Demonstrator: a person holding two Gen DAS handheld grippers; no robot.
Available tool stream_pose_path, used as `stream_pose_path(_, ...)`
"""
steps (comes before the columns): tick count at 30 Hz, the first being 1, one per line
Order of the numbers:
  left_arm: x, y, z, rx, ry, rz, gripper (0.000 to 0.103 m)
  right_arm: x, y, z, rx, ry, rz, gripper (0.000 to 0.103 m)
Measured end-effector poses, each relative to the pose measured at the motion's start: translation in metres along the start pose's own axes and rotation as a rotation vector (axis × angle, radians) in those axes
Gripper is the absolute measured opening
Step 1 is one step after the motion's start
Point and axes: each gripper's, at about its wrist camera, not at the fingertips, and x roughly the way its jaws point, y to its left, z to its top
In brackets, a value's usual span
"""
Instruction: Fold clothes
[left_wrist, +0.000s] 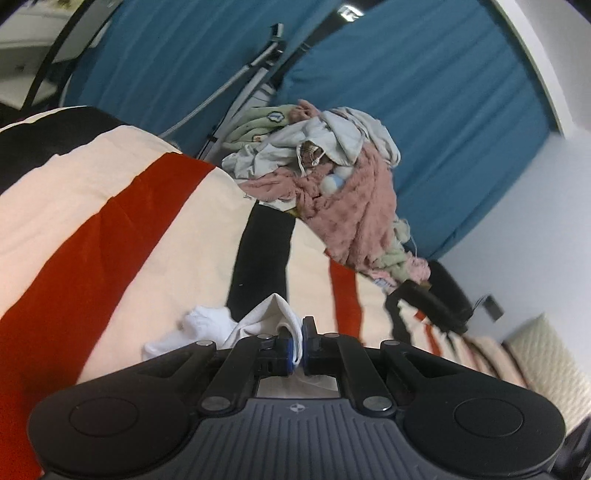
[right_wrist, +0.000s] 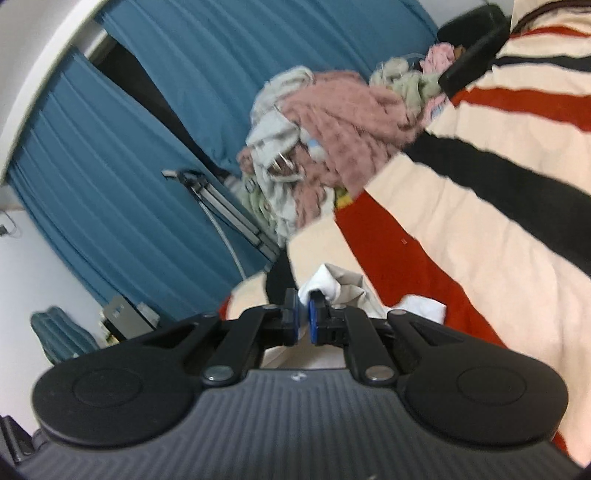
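A white garment (left_wrist: 218, 325) lies bunched on the striped bed cover (left_wrist: 110, 221). My left gripper (left_wrist: 299, 343) is shut on a fold of it, with cloth pinched between the blue pads. In the right wrist view the same white garment (right_wrist: 340, 284) is pinched by my right gripper (right_wrist: 304, 314), also shut on it; more of the cloth trails to the right of the fingers. A heap of unfolded clothes (left_wrist: 332, 177), pink, grey and pale green, sits further back on the bed; in the right wrist view the heap (right_wrist: 325, 144) is beyond the gripper.
Blue curtains (left_wrist: 424, 110) hang behind the bed. A tripod-like stand (left_wrist: 258, 70) leans by the curtain. A black object (left_wrist: 432, 295) lies on the bed near the heap. The cover (right_wrist: 480, 221) has cream, red and black stripes.
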Motion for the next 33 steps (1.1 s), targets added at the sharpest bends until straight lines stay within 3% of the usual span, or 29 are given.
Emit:
stream_pose_path(6,0.045,0.015,-0.001,0.014,0.022,-0.007,0.005,0.04,-0.023,-0.014,-0.077,0.028,-0.015,0.011)
stream_pose_path(7,0.05,0.016,0.0,0.017,0.035,-0.006,0.008,0.045,-0.024,-0.013,-0.09,0.035,-0.014,0.013)
stream_pose_path(8,0.054,0.017,0.0,0.021,0.048,-0.005,0.014,0.05,-0.024,-0.013,-0.103,0.045,-0.02,0.021)
stream_pose_path(9,0.057,0.017,-0.001,0.035,0.061,-0.007,0.028,0.054,-0.024,-0.013,-0.113,0.057,-0.027,0.029)
stream_pose_path(10,0.061,0.018,-0.003,0.049,0.073,-0.01,0.042,0.057,-0.024,-0.013,-0.118,0.068,-0.021,0.058)
stream_pose_path(11,0.064,0.018,-0.004,0.063,0.085,-0.012,0.049,0.057,-0.024,-0.014,-0.117,0.069,-0.002,0.083)
stream_pose_path(12,0.063,0.016,-0.006,0.085,0.077,-0.015,0.064,0.056,-0.023,-0.014,-0.116,0.068,0.02,0.086)
stream_pose_path(13,0.062,0.014,-0.009,0.106,0.069,-0.017,0.077,0.055,-0.021,-0.016,-0.128,0.064,0.039,0.085)
stream_pose_path(15,0.062,0.009,-0.015,0.135,0.077,-0.041,0.081,0.05,-0.017,-0.019,-0.172,0.052,0.071,0.085)
stream_pose_path(17,0.064,0.004,-0.021,0.171,0.097,-0.041,0.081,0.051,-0.012,-0.023,-0.231,0.065,0.067,0.082)
stream_pose_path(20,0.076,0.0,-0.035,0.28,0.13,0.05,0.081,0.063,-0.006,-0.036,-0.358,0.127,-0.004,0.064)
stream_pose_path(26,0.088,-0.012,-0.061,0.445,0.166,0.143,0.08,0.091,-0.013,-0.061,-0.435,0.228,-0.102,0.063)
stream_pose_path(33,0.066,-0.029,-0.069,0.509,0.168,0.147,0.078,0.048,0.011,-0.058,-0.49,0.197,-0.069,0.064)
